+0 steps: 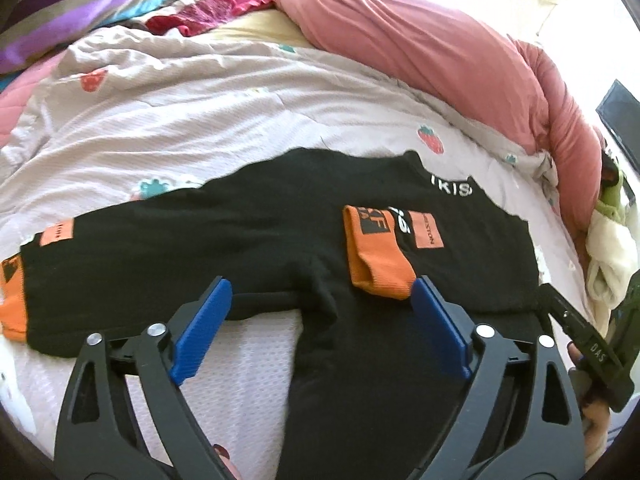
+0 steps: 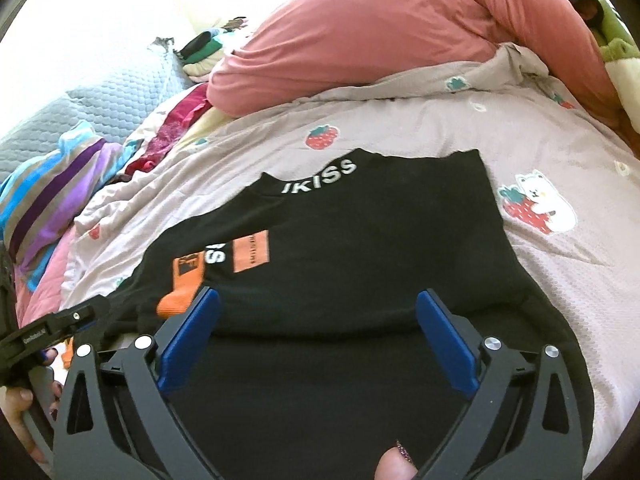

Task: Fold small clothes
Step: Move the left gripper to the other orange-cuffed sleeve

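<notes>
A small black sweater with orange cuffs and white lettering lies flat on the strawberry-print quilt. One sleeve is folded across its chest, its orange cuff just ahead of my left gripper, which is open and empty over the sweater's near edge. The other sleeve stretches left to a second orange cuff. In the right wrist view the sweater lies under my right gripper, open and empty above its lower part. The folded cuff is beside the right gripper's left finger.
A pink duvet is bunched along the far side of the bed. A striped pillow and red cloth lie at the far left. Green and white clothes sit at the right edge. The other gripper's body shows at left.
</notes>
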Available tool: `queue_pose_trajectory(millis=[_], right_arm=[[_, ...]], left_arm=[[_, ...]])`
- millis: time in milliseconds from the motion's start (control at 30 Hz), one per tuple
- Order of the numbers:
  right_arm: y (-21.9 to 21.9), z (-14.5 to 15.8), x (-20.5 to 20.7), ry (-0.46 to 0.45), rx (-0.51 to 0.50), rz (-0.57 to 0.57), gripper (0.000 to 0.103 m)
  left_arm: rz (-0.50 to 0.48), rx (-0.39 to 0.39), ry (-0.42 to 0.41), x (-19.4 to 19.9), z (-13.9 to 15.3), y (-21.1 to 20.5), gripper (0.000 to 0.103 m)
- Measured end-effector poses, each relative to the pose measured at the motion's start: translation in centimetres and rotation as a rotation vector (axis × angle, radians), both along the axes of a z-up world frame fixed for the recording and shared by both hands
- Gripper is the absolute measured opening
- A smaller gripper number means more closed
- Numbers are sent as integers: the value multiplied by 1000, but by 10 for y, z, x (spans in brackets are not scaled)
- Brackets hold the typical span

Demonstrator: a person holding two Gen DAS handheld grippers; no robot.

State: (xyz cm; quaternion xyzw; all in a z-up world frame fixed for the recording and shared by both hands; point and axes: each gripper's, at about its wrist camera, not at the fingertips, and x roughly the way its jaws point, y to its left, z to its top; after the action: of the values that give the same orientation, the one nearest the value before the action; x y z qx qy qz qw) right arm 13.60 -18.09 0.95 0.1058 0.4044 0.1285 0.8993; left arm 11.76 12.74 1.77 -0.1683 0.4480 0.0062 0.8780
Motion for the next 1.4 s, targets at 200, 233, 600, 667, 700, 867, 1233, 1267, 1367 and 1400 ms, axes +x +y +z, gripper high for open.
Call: queue_pose_trajectory(millis=[200,233,600,667,700,867,1233,1267,1367,1400], right_arm=[[22,14,-8,-34,-28,50,98],[25,16,-9,-38,-30,56,98],[62,35,-22,-71,-50,138,98],[71,36,-24,-73,-51,157,98],[75,36,-25,-72,-52,165,98],[99,40,-34,-81,-55,227,98],[156,45,-52,-105,-90,371,98],[160,44,-53,-105,-95,382,98],[174,43,-55,-105,-106,416,98],[180,42,-55,-103,-109,433,98]], left_arm=[[41,3,-31,-13,11,17,93],[48,3,-36,-16,12,20,93],[120,-3,-57,-38,19,52,93],[136,-4,-57,-44,20,58,93],[145,-5,-59,-48,20,62,93],[185,-8,-62,-64,21,78,93],[303,-15,-49,-102,15,123,93],[312,-16,-47,-106,14,127,93],[351,-32,-34,-118,7,140,93],[362,-37,-30,-121,5,144,93]])
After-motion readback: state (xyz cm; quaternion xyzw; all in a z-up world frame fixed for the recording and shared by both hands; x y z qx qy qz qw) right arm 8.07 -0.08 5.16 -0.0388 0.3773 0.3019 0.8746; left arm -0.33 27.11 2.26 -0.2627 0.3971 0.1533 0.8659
